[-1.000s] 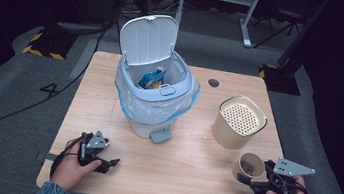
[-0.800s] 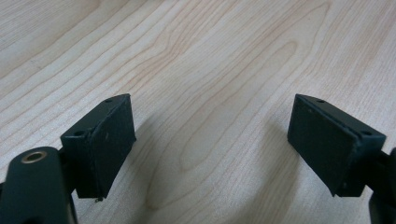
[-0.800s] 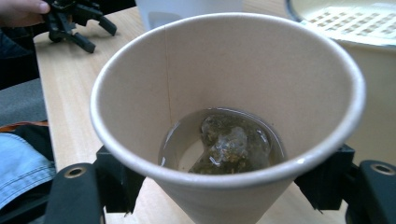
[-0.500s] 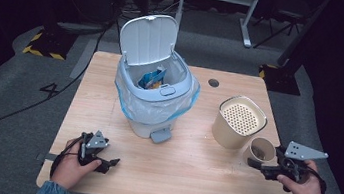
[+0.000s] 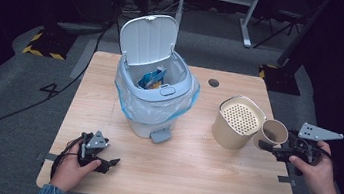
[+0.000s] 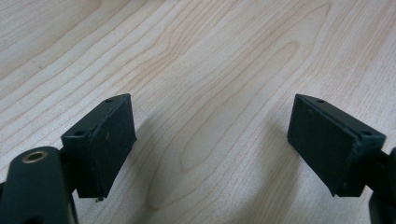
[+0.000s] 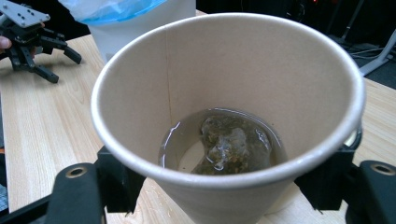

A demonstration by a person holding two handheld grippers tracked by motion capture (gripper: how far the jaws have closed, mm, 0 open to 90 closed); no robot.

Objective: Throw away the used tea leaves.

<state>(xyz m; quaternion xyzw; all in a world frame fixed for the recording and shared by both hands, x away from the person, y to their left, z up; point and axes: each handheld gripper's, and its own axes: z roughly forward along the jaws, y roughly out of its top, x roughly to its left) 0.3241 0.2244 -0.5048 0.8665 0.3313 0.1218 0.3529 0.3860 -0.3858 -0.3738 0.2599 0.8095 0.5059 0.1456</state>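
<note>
The right hand-held gripper (image 5: pixel 274 147) is pinching a paper cup (image 5: pixel 272 133), its two black jaws pressed against opposite sides of the cup wall. The cup is lifted off the table (image 5: pixel 190 170) at the right side, tipped a little so its mouth faces left, just beside the tan canister (image 5: pixel 237 123) with the perforated top. From the right gripper view, the cup (image 7: pixel 224 116) holds a shallow pool of cloudy liquid with a soggy tea bag (image 7: pixel 229 142) lying at the bottom. The person's right hand (image 5: pixel 314 168) grips the tool from the near right, and a grey three-cornered plate sits on top of it.

The left hand-held gripper (image 5: pixel 101 161) rests low over the near left part of the table, held by the left hand (image 5: pixel 72 167). In the left gripper view its jaws are spread wide with bare wood grain between them, pinching nothing. The same tool (image 7: pixel 39 51) shows in the far left corner of the right gripper view, against the table.

In the middle of the table, farther back, stands a pale pedal bin (image 5: pixel 152 99) with its lid (image 5: pixel 148 38) flipped up. A blue-tinged plastic liner (image 5: pixel 124 98) is folded over its rim, and some blue and yellow wrapping (image 5: pixel 152 79) lies inside. A small dark round hole (image 5: pixel 213 83) sits in the table to the right of the bin.
</note>
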